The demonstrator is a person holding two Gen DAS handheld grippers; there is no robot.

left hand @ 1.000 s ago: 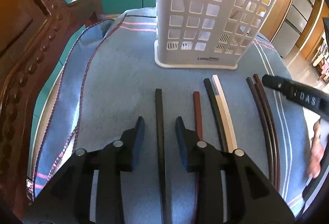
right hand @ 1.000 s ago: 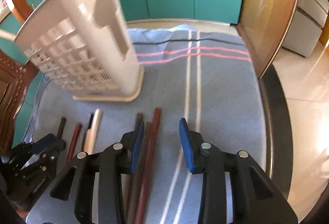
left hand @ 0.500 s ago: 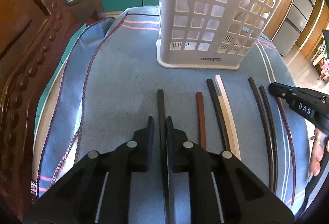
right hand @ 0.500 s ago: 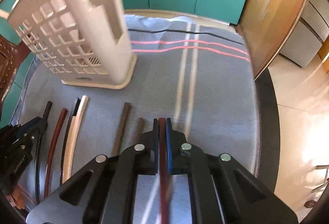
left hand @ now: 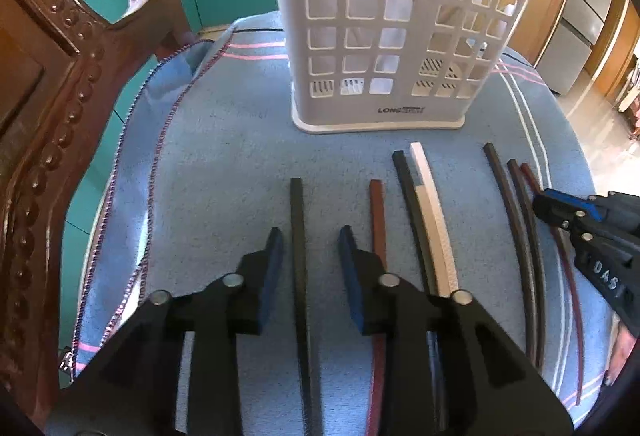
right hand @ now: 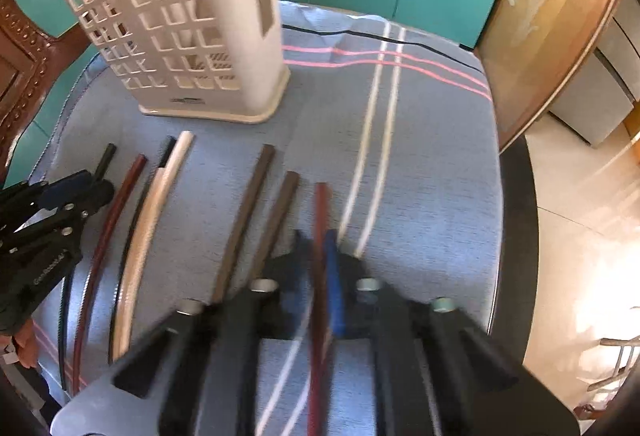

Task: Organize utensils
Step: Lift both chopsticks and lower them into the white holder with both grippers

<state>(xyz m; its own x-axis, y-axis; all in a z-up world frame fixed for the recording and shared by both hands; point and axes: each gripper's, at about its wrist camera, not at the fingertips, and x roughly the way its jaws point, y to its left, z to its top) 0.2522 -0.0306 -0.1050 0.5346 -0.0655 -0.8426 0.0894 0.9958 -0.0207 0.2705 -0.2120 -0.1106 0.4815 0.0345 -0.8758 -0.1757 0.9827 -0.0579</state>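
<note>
Bare cloth (left hand: pixel 224 156) lies open at 10 o'clock of the left gripper (left hand: pixel 308 240), its jaws opening around a black stick (left hand: pixel 298 236). The right gripper (right hand: pixel 320 248) clamps a red stick (right hand: pixel 320 220); seven sticks show, one basket (left hand: pixel 384 20) at 12 o'clock.

Both grippers are matte black plastic. The left gripper (left hand: pixel 310 242) has angular linked arms, round silver pivot pins and dark blue pads (left hand: pixel 347 268). The right gripper (left hand: pixel 538 206), at the frame's right edge, shows small screws, a blue insert and white raised lettering.
</note>
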